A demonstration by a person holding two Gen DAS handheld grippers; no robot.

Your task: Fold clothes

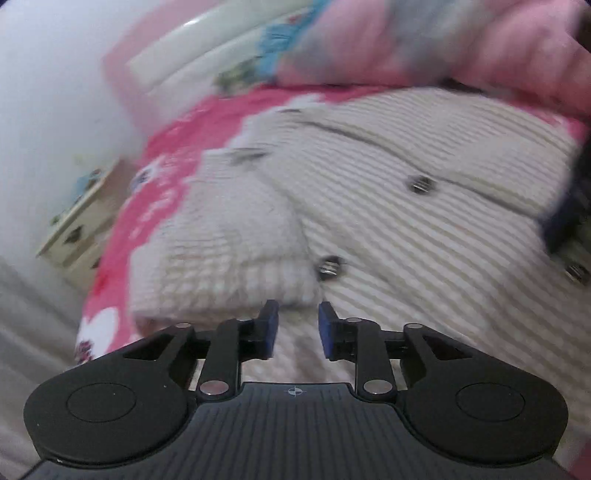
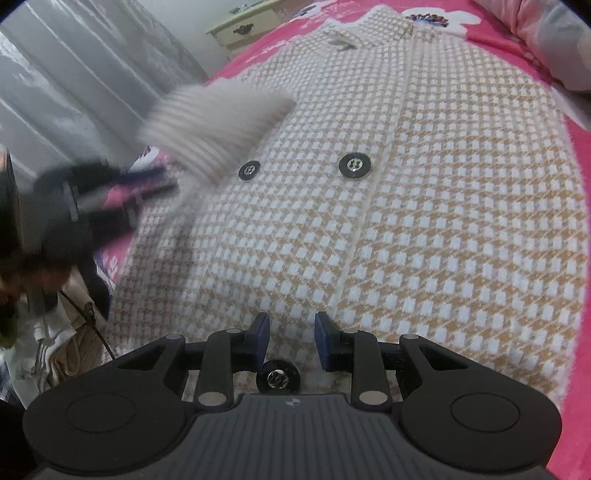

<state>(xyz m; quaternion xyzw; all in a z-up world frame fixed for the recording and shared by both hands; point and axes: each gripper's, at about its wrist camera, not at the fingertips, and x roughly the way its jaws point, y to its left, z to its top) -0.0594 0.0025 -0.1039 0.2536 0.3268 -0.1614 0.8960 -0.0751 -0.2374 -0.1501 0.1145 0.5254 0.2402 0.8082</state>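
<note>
A cream and tan houndstooth cardigan [image 2: 424,221] with dark round buttons [image 2: 355,166] lies flat, front up, on a pink bed cover [image 2: 576,155]. One sleeve is folded across the chest, and its ribbed cuff [image 1: 229,273] [image 2: 218,125] is blurred. My left gripper [image 1: 298,317] is open just short of the cuff's edge, with nothing between its pads. In the right wrist view it is a dark blur [image 2: 92,199] at the cardigan's left side, apart from the cuff. My right gripper [image 2: 291,321] is open over the hem, with a button [image 2: 277,379] showing below its fingers.
A cream bedside cabinet [image 2: 251,26] [image 1: 77,221] stands past the bed's far corner, beside a grey curtain [image 2: 74,74]. A pink quilt [image 1: 461,44] is heaped at the head of the bed. Pale clothes [image 2: 62,343] lie off the bed's left edge.
</note>
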